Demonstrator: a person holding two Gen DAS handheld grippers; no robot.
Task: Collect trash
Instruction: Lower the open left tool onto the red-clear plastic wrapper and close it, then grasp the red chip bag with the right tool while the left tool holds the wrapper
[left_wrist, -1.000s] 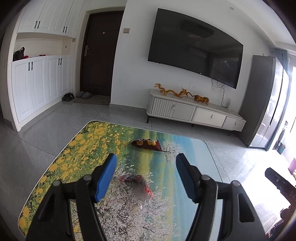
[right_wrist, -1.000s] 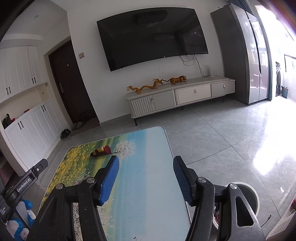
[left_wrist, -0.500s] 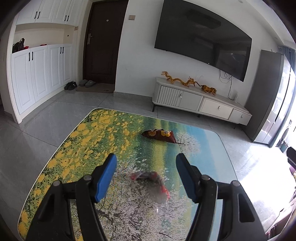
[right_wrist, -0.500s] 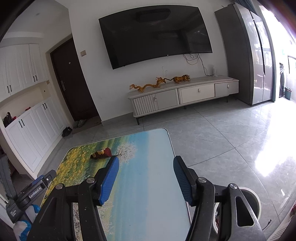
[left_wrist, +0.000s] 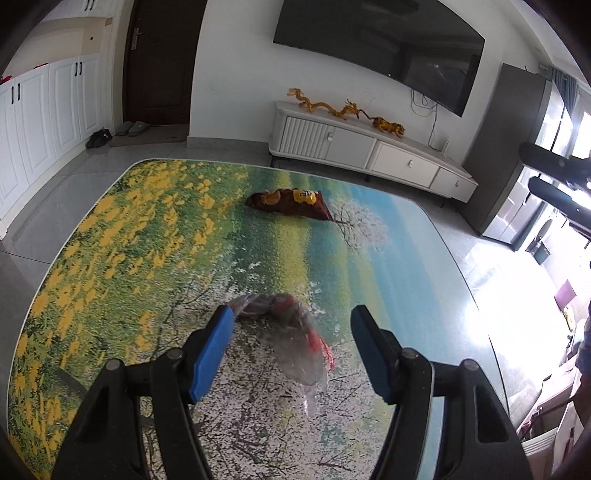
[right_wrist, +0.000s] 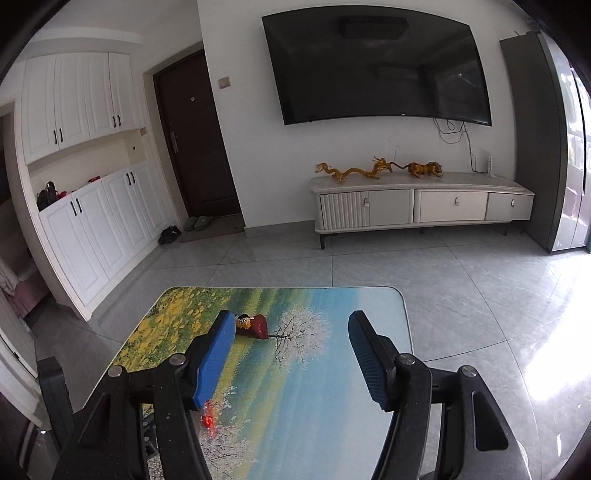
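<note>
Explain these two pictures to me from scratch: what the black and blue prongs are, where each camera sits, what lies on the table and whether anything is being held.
There is no robot. A person carries a hand-held gripper in each hand, each with two blue-padded fingers and a wide-angle camera looking out along them. One picture is from the left hand-held gripper, the other from the right hand-held gripper. Both look across a table printed with a landscape. On it lie two pieces of trash: a crumpled clear wrapper with red print, and a dark red snack bag farther off. The left one stands open with the wrapper between its fingers, not gripped. The right one is open and empty, its jaws just having widened slightly.
</note>
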